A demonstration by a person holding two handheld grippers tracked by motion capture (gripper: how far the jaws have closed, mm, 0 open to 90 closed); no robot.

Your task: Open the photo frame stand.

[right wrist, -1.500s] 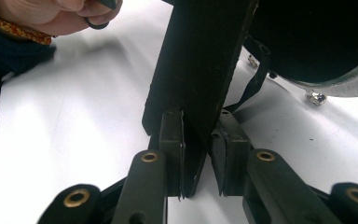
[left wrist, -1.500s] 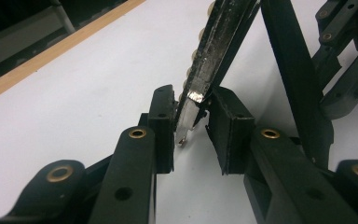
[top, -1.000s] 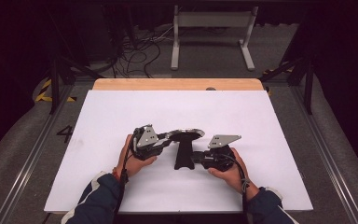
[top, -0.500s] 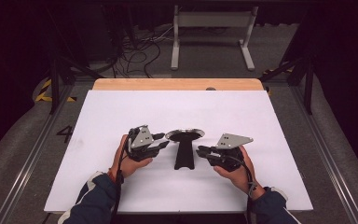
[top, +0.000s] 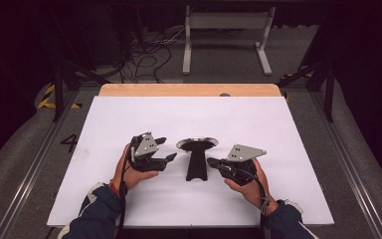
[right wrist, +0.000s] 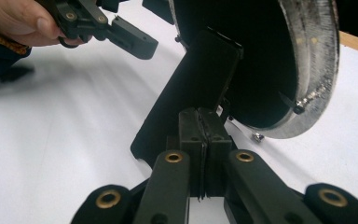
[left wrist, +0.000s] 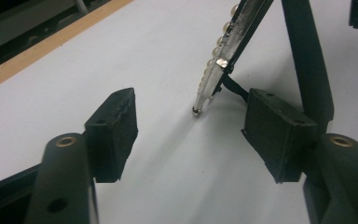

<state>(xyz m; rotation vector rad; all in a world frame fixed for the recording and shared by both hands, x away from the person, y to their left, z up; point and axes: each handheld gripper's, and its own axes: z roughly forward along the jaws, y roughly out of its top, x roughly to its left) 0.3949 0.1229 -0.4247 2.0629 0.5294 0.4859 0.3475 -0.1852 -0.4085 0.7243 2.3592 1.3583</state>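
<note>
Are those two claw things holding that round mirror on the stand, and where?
No. The left gripper has just opened and is empty; the right gripper is shut on nothing. The mirror stands free between them.

A black stand mirror [top: 197, 155] sits in the middle of the white counter [top: 129, 119]. It has a round silver rim on top and a flat black foot. It leans on that foot and nothing holds it
</note>
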